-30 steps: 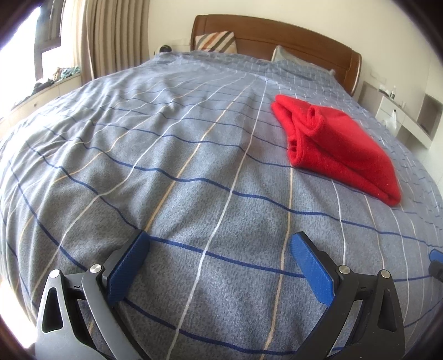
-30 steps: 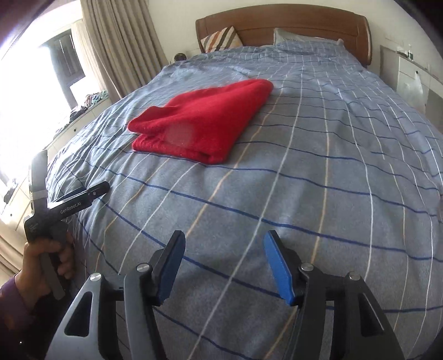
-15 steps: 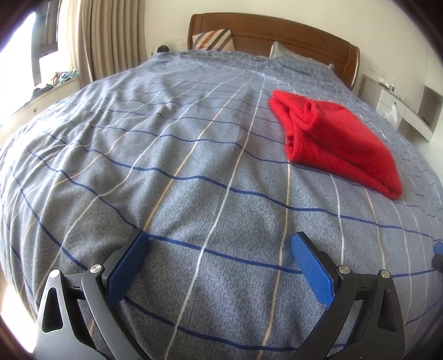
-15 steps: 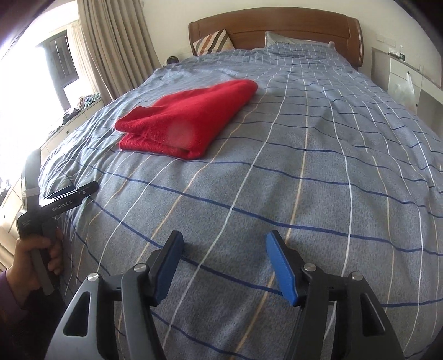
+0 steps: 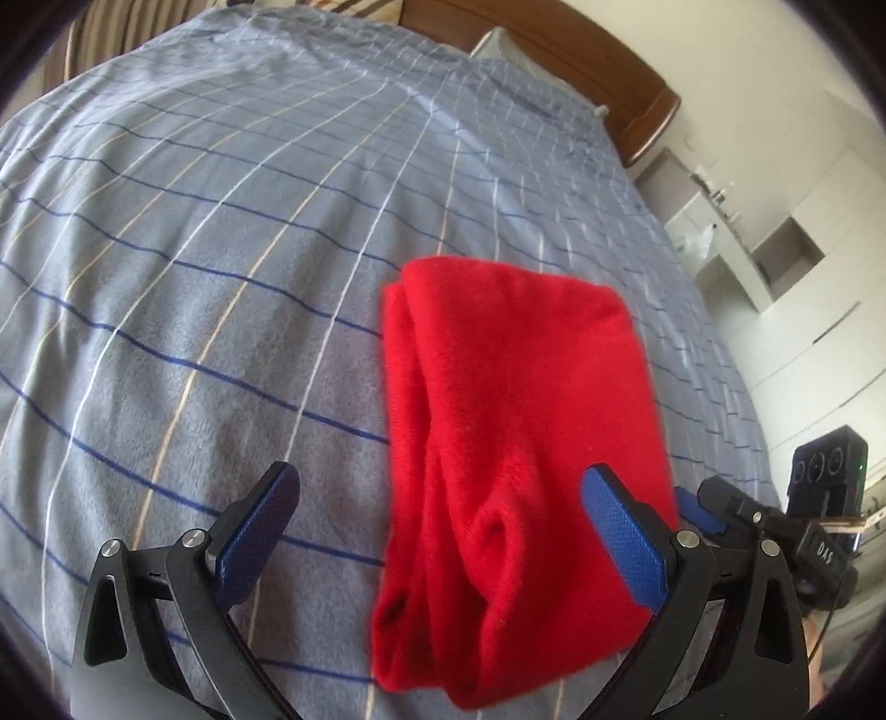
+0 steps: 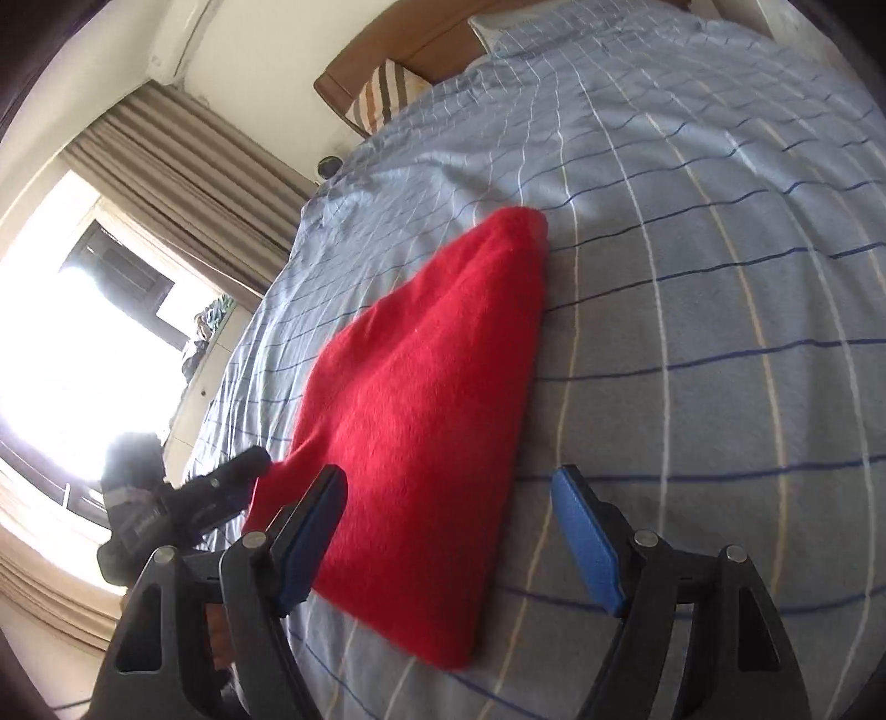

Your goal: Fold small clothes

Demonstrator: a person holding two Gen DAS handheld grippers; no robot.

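Blue-striped grey bedding (image 5: 221, 277) covered the bed, with a folded red garment (image 5: 515, 443) lying on it. Both grippers hovered over its near end, left gripper (image 5: 437, 531) spread wide, right gripper (image 6: 448, 531) just widened; neither gripped it.

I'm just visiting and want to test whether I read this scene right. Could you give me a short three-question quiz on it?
1. True or false: the red garment lies on a checked blue-grey bedspread.
2. Which is correct? A: the right claw is clamped shut on the garment. B: both claws stand open near the garment's near end, gripping nothing. C: the left claw holds a pillow.
3. Fill in: beside the headboard, the pillow with coloured bands has a ______ pattern.

Key: 1 true; 2 B (the right claw's jaws have just been opening, its pads not pressing on the cloth); 3 striped.
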